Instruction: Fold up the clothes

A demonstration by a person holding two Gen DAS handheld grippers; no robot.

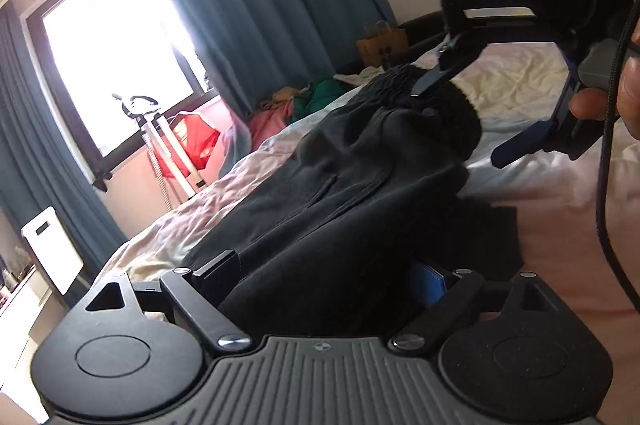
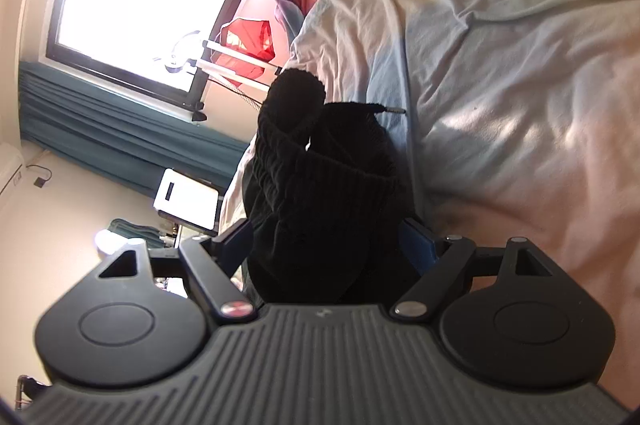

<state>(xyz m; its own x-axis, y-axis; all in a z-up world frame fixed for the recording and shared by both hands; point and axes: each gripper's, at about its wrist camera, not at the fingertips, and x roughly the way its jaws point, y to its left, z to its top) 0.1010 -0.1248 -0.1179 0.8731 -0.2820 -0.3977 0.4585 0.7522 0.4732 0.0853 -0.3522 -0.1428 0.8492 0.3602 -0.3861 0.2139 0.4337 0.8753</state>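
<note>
A black garment with ribbed hems stretches across the bed between both grippers. My left gripper is shut on one end of it; cloth fills the jaws and hides the fingertips. In the left wrist view my right gripper comes in from the upper right, held by a hand, and pinches the ribbed edge at the garment's far end. In the right wrist view the right gripper is shut on the black ribbed cloth, which bunches up and hangs between its blue fingers.
The bed has a rumpled pale sheet. A pile of pink and green clothes lies at its far end, with a brown paper bag beyond. A window with teal curtains, a white stand and a red bag are beside the bed.
</note>
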